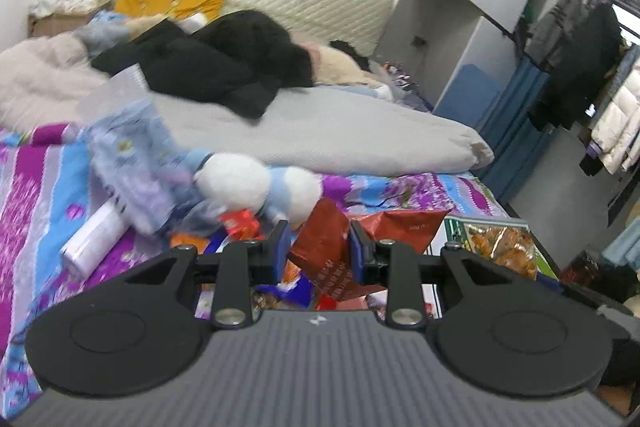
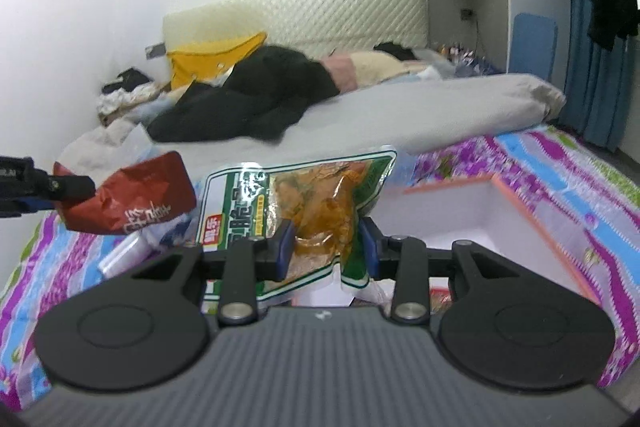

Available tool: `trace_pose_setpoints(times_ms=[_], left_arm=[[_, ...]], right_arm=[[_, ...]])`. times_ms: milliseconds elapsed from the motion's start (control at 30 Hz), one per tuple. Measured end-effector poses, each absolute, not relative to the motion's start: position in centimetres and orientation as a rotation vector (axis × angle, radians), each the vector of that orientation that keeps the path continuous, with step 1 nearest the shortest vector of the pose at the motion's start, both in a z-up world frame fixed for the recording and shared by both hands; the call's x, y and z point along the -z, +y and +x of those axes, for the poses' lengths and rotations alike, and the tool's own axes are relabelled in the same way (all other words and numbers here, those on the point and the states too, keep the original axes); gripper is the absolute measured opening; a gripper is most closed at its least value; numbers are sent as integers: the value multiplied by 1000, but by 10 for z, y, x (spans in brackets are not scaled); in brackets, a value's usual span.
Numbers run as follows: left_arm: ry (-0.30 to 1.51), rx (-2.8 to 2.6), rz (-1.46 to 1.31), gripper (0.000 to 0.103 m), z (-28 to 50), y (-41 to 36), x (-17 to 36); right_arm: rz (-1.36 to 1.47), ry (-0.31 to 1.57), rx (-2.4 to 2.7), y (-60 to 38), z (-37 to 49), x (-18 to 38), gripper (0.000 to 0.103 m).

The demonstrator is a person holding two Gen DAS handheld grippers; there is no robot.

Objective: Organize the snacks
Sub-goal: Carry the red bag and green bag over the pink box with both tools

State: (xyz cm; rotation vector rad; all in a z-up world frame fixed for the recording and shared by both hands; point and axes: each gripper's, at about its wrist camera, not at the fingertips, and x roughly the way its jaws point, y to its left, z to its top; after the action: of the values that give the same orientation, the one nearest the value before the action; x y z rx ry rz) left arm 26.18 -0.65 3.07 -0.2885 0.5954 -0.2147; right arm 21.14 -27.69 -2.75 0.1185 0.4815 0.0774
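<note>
My left gripper [image 1: 318, 247] is shut on a crumpled red snack bag [image 1: 326, 251] and holds it above a heap of snack packets [image 1: 240, 223] on the bed. The same red bag [image 2: 132, 199] shows at the left of the right wrist view, held by the left gripper's fingers [image 2: 72, 185]. My right gripper [image 2: 328, 247] is shut on a green-and-clear packet of orange snacks [image 2: 316, 203], lifted over the near corner of a white box with an orange rim [image 2: 532, 215]. That packet also shows at the right of the left wrist view [image 1: 500, 243].
The bed has a purple, blue and grey patterned sheet [image 1: 36, 187]. A white-and-blue plush toy [image 1: 256, 183], a bluish plastic bag [image 1: 136, 163] and a white tube [image 1: 94, 235] lie by the heap. A grey quilt [image 1: 320, 131] and black clothes [image 1: 224, 67] lie behind.
</note>
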Motion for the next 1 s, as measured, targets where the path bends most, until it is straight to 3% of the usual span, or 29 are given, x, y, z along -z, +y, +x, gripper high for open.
trace_pose_setpoints(times_ms=[367, 1000], left_arm=[[629, 303, -210, 35, 319, -79, -35], [955, 379, 14, 35, 425, -194, 107]], right_arm=[[137, 472, -3, -330, 239, 22, 39], [138, 834, 66, -402, 293, 167, 39]])
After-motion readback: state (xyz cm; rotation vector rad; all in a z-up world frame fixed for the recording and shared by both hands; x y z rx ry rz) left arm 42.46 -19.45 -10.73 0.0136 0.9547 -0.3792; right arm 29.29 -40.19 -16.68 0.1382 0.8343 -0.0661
